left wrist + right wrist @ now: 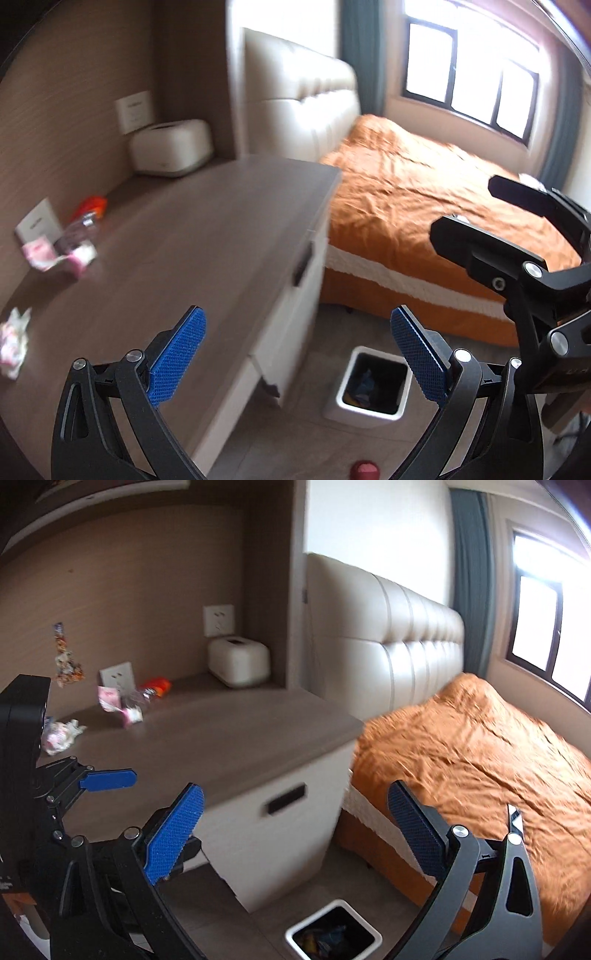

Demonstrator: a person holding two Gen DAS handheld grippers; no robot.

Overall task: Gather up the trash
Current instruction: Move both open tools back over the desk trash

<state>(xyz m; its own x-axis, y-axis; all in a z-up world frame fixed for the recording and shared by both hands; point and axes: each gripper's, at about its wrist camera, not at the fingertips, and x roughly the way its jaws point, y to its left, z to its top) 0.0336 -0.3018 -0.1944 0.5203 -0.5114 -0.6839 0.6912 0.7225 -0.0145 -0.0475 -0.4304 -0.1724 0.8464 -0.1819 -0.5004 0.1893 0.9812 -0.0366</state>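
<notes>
Trash lies on the brown desk top (207, 229): a pink and white wrapper (59, 256), a clear plastic bottle (79, 230), an orange packet (90, 206) and a crumpled wrapper (13, 341) at the left edge. The same pink wrapper (118, 705), orange packet (157, 686) and crumpled wrapper (61, 733) show in the right wrist view. A white bin (373, 384) with some trash inside stands on the floor; it also shows in the right wrist view (332, 938). My left gripper (295, 354) is open and empty above the desk edge. My right gripper (295, 830) is open and empty.
A white tissue box (171, 147) stands at the back of the desk below a wall socket (133, 110). A bed with an orange cover (424, 206) and padded headboard (388, 635) is to the right. The desk has a white drawer front (284, 812).
</notes>
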